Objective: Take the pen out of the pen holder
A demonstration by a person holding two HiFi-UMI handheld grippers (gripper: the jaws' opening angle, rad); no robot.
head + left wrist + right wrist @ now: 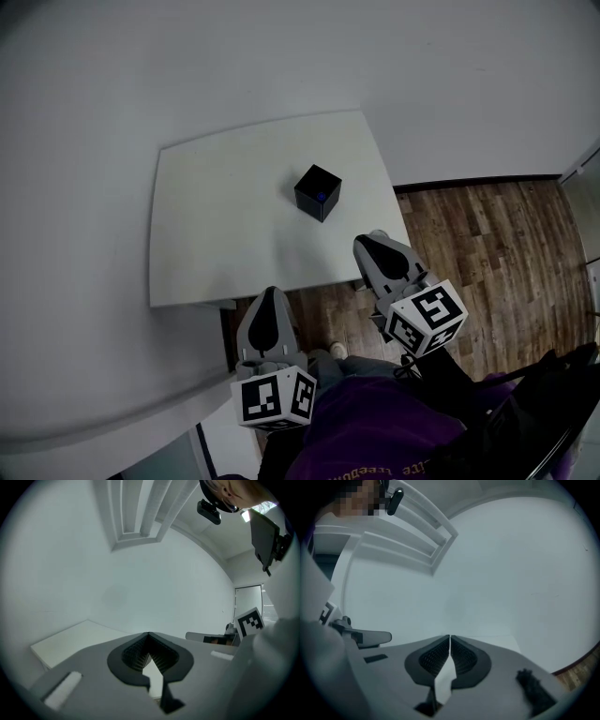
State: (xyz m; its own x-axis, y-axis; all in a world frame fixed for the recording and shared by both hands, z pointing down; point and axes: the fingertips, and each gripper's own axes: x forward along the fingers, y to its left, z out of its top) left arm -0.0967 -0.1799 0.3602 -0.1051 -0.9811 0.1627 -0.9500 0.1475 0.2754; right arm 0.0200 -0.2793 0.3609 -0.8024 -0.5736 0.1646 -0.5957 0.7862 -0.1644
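A black cube-shaped pen holder stands on the white table, right of its middle, with a small blue thing showing in its open top. No pen can be made out clearly. My left gripper hovers just off the table's near edge, shut and empty. My right gripper is over the table's near right corner, also shut and empty, a short way in front of the holder. In the left gripper view the jaws meet at the tip; the right gripper's do too. Neither gripper view shows the holder.
A plain pale wall surrounds the table on the far and left sides. Wooden floor lies to the right and under the near edge. The person's purple-clad body fills the bottom. A dark chair or bag sits at bottom right.
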